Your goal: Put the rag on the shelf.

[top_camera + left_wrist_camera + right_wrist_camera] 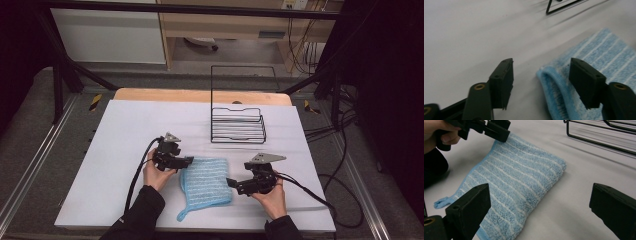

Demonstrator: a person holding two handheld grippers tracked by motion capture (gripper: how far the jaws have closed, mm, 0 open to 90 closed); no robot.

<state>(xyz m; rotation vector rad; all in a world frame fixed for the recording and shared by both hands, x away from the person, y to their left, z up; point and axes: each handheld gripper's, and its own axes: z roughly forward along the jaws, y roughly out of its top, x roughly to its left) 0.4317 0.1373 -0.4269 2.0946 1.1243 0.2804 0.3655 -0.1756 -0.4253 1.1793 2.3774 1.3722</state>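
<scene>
A light blue striped cloth [207,182] lies folded on the white tabletop [135,125], a small loop at its near left corner. My left gripper [187,161] is at the cloth's far left corner. In the left gripper view its jaws [541,65] stand apart astride the folded edge of the cloth [604,50], and the pads do not press on it. My right gripper [231,182] sits just right of the cloth, jaws wide, with bare table between them [541,192]. From the right gripper view the cloth [519,177] lies ahead to the left, with the left gripper [499,131] at its far corner.
A black wire basket [238,125] stands on the table beyond the cloth, its tall wire back rising behind it. Its base wires cross the top of the left gripper view [564,6] and the right gripper view [599,135]. Cables trail from both grippers towards the table's near edge.
</scene>
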